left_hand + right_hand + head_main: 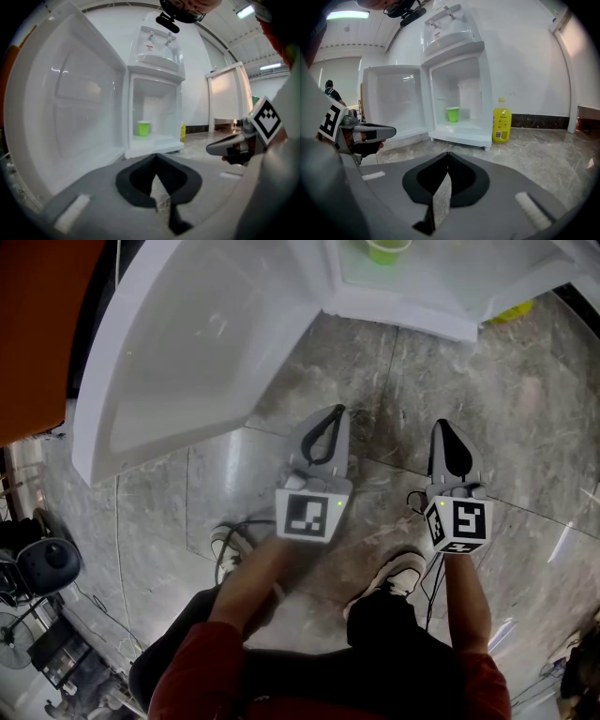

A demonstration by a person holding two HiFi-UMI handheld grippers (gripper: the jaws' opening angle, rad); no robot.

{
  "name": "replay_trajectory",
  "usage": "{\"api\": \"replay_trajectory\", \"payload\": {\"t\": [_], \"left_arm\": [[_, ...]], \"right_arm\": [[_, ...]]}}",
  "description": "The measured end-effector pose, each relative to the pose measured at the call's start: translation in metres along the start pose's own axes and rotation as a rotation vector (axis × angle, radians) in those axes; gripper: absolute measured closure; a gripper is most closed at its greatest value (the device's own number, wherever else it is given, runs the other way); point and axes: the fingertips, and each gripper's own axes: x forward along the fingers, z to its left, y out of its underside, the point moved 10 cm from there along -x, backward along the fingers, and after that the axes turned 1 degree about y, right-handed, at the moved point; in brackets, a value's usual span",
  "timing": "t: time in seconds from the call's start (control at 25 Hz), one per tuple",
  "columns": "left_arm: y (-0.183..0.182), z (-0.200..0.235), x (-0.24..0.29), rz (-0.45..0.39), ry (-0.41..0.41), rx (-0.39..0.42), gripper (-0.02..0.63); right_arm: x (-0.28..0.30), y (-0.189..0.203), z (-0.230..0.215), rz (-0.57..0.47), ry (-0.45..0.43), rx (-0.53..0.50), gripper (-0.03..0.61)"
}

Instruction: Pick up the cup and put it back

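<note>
So the green cup [453,114] sits inside the open white cabinet [485,93], door [393,103] swung wide. The left tongs [156,155] and right tongs [448,154] are both pinched closed on nothing, well out front of that cabinet.

White dispenser [451,40] stands on a marble floor [543,150]; its lower door [393,101] hangs open at the left; a yellow bottle [501,124] stands just beside its right corner; a person [331,90] stands far behind.
</note>
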Motion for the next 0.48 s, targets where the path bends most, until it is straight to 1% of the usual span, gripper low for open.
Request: {"api": "replay_trajectory", "payload": {"t": [0.28, 0.48], "left_arm": [[-0.0002, 0.0011, 0.0010, 0.010, 0.004, -0.007, 0.614], [0.0006, 0.0015, 0.0019, 0.029, 0.029, 0.013, 0.613]], "right_arm": [[0.0013, 0.0003, 0.0007, 0.003, -0.004, 0.004, 0.577], [0.0010, -0.0011, 0.0019, -0.002, 0.001, 0.003, 0.577]]}}
